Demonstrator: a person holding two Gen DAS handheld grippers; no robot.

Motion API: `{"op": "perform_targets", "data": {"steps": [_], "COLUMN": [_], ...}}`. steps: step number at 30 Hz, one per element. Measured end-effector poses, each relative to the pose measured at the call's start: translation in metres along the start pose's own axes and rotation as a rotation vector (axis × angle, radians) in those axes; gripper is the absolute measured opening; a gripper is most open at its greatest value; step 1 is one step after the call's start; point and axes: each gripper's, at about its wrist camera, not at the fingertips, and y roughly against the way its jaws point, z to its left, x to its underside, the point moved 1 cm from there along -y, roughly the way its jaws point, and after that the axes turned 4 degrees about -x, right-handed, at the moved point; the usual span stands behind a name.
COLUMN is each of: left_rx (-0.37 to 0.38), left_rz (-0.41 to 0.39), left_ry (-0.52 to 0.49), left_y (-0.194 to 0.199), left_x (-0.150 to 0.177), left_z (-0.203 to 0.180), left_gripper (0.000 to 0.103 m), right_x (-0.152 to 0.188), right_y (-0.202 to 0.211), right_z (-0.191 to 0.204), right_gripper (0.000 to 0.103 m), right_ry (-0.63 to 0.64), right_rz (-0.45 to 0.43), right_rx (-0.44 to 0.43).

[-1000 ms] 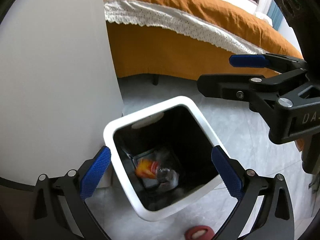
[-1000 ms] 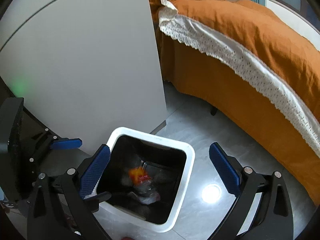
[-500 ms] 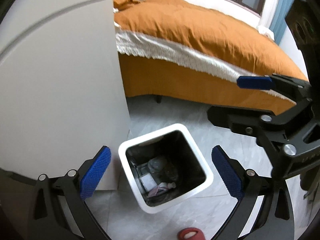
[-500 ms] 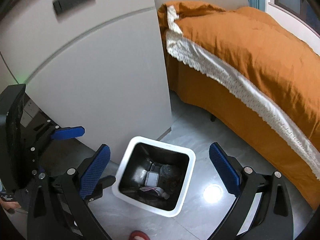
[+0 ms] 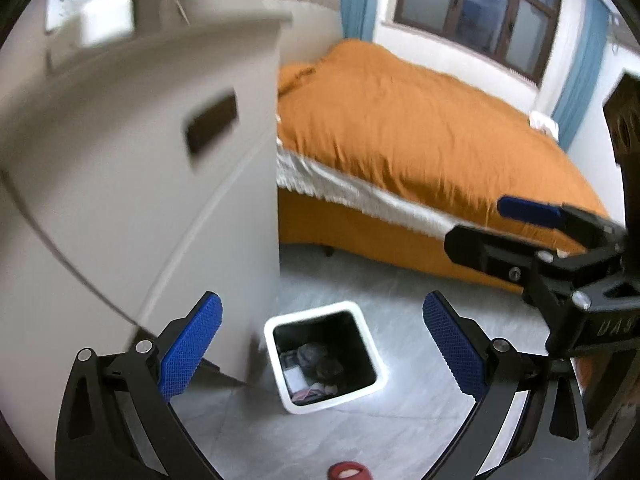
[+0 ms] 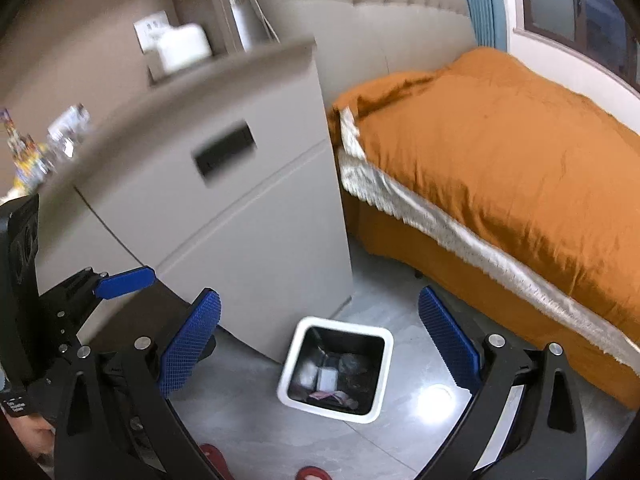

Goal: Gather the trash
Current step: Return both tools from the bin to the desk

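Note:
A white-rimmed square trash bin (image 5: 372, 352) with a black inside stands on the grey floor by the nightstand; it also shows in the right wrist view (image 6: 386, 340). Several pieces of trash (image 5: 310, 372) lie at its bottom, seen too in the right wrist view (image 6: 332, 380). My left gripper (image 5: 322, 348) is open and empty, high above the bin. My right gripper (image 6: 320, 344) is open and empty, also high above it, and shows at the right of the left wrist view (image 5: 520, 232). The left gripper shows at the left of the right wrist view (image 6: 124, 280).
A beige nightstand (image 6: 240, 200) stands left of the bin, with a tissue box (image 6: 180, 46) and blurred small items (image 6: 44, 140) on top. A bed with an orange cover (image 6: 500, 152) lies to the right. Red slippers (image 5: 348, 472) show at the bottom edge.
Both grippers have risen well away from the bin, which now looks much smaller. The orange-labelled bottle that was falling has settled among the trash inside.

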Motion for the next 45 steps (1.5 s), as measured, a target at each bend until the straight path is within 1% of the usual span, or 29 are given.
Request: {"op": "perform_targets", "data": {"steps": [5,6,12,17,21,23,28,31,36,39,45], "left_rx": [-0.019,-0.025,-0.107,-0.197,-0.269,-0.309,-0.388,-0.429,-0.471,-0.479,-0.455], "left_rz": [-0.090,-0.104,-0.169,-0.208,-0.238,-0.255,-0.268,-0.273,-0.265,-0.246,-0.197], "left_ry": [0.047,0.055,0.077,0.132,0.173,0.195,0.246,0.270,0.316,0.351,0.413], "left_y": [0.066,0.077,0.129,0.168,0.201,0.217,0.251,0.265,0.278,0.276,0.264], "left_x": [-0.027,-0.031,-0.047,-0.047,-0.046,-0.044,-0.037,-0.029,-0.019,-0.011,0.000], "left_z": [0.009,0.012,0.040,0.075,0.103,0.118,0.156,0.179,0.213,0.236,0.277], "left_gripper": [0.098,0.098,0.098,0.098,0.098,0.098,0.098,0.098,0.098,0.098,0.098], "right_x": [-0.029,-0.037,-0.067,-0.087,-0.096,-0.100,-0.108,-0.111,-0.117,-0.118,-0.115], "right_y": [0.041,0.049,0.073,0.083,0.087,0.086,0.081,0.077,0.064,0.052,0.023], "right_z": [0.029,0.039,0.087,0.130,0.161,0.179,0.222,0.245,0.282,0.300,0.325], "right_gripper": [0.099,0.099,0.099,0.099,0.099,0.099,0.099,0.099,0.099,0.099,0.099], "right_ry": [0.024,0.039,0.132,0.195,0.244,0.273,0.327,0.355,0.385,0.404,0.427], "right_rz": [-0.069,-0.082,-0.148,-0.189,-0.207,-0.213,-0.213,-0.215,-0.203,-0.187,-0.145], "right_rx": [-0.028,-0.047,-0.104,-0.168,-0.210,-0.229,-0.279,-0.296,-0.331,-0.327,-0.290]}}
